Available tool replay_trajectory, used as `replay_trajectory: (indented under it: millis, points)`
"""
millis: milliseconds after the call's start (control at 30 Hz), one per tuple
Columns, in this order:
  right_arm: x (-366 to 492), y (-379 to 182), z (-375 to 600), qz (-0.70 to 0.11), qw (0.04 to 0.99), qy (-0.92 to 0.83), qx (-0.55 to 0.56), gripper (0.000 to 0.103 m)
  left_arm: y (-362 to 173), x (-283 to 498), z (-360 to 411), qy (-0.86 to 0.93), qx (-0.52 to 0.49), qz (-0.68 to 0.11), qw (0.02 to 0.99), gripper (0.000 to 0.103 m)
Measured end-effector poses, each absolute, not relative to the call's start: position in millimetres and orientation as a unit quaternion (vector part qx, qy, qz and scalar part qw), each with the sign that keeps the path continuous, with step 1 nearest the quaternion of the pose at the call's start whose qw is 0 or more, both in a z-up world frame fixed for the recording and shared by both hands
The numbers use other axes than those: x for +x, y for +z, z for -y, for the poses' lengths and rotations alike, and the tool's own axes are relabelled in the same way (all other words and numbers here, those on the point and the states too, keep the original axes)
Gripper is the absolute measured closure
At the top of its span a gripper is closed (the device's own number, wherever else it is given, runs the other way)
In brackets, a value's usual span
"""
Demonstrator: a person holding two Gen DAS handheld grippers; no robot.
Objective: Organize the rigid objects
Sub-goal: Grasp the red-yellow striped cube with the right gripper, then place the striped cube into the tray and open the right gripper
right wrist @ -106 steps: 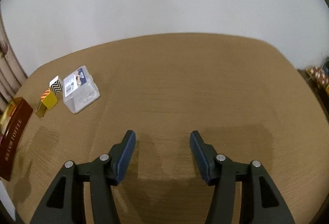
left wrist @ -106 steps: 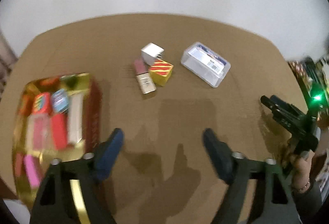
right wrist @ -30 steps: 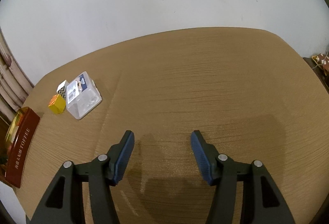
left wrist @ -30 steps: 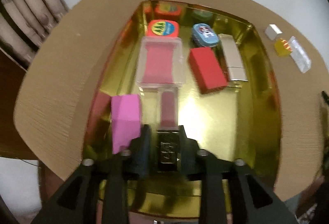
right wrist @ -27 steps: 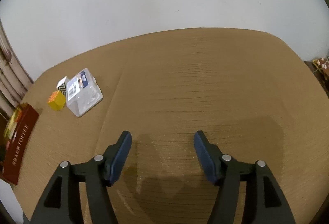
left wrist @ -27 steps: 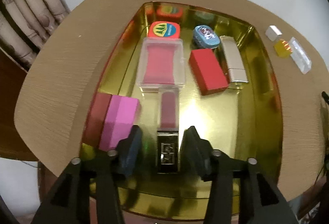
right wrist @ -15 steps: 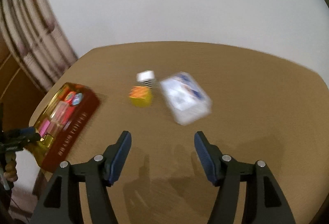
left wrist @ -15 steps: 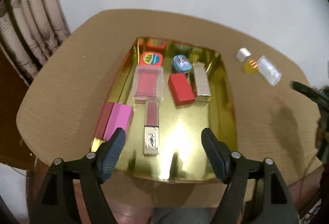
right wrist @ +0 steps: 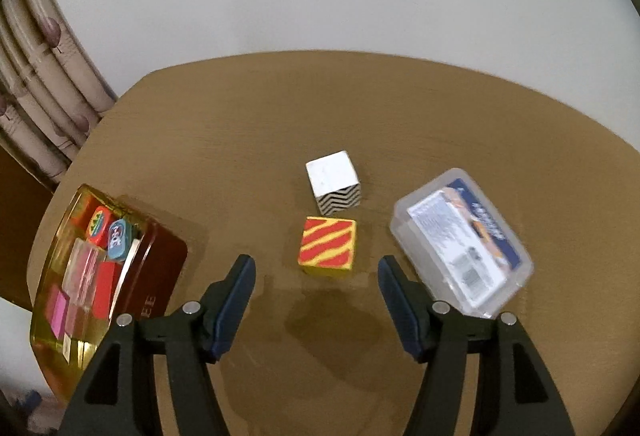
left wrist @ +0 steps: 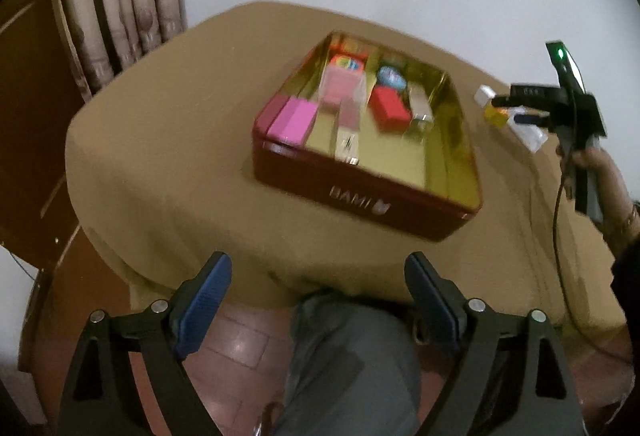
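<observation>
A red tin [left wrist: 360, 196] with a gold inside holds a pink box [left wrist: 294, 120], a red box [left wrist: 390, 108], a silver-capped pink case [left wrist: 347, 140] and several other small items. My left gripper [left wrist: 316, 272] hangs back from the tin past the table's near edge. Its jaws are opening and nothing is between them. My right gripper [right wrist: 316, 268] stands open over the table, empty, just short of a yellow cube with red stripes [right wrist: 328, 246]. Behind that cube sits a white cube with black zigzags [right wrist: 334, 188]. A clear lidded case [right wrist: 460, 240] lies to the right.
The tin [right wrist: 160, 268] also shows at the left of the right wrist view. Curtains [left wrist: 120, 8] hang beyond the table's far left. A person's grey trouser leg [left wrist: 352, 364] is under the left gripper. The right gripper [left wrist: 510, 110] and its hand appear over the cubes in the left wrist view.
My left gripper let go of the silver-capped case in the tin, opened wide and drew back past the table's edge. The right gripper swept left across the table to the cubes.
</observation>
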State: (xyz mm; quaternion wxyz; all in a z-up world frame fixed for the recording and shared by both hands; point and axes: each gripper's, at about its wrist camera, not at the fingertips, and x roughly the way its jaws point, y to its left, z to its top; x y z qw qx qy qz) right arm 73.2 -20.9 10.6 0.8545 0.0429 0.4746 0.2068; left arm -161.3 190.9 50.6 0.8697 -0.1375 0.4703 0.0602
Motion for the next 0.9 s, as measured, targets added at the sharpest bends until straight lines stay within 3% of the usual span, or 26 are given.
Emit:
replay_trajectory:
  millis: [233, 300, 467, 667, 900]
  points:
    - [93, -10, 3, -0.487, 0.854, 0.177, 0.031, 0.040, 31, -154, -199, 0.049, -0.172, -0.501, 0.847, 0.018]
    - [94, -14, -4, -0.488, 0.854, 0.180, 0.013, 0.073, 26, -155, -200, 0.048, -0.180, -0.510, 0.840, 0.018]
    - [87, -11, -7, -0.484, 0.856, 0.183, 0.001, 0.073, 14, -155, -206, 0.042, -0.204, -0.529, 0.823, 0.018]
    - [65, 41, -24, -0.473, 0.826, 0.304, 0.033, 0.073, 18, -155, -209, 0.037, -0.217, -0.526, 0.822, 0.018]
    - [32, 75, -103, -0.471, 0.759, 0.446, -0.061, 0.073, 17, -158, -205, 0.035, -0.210, -0.531, 0.820, 0.017]
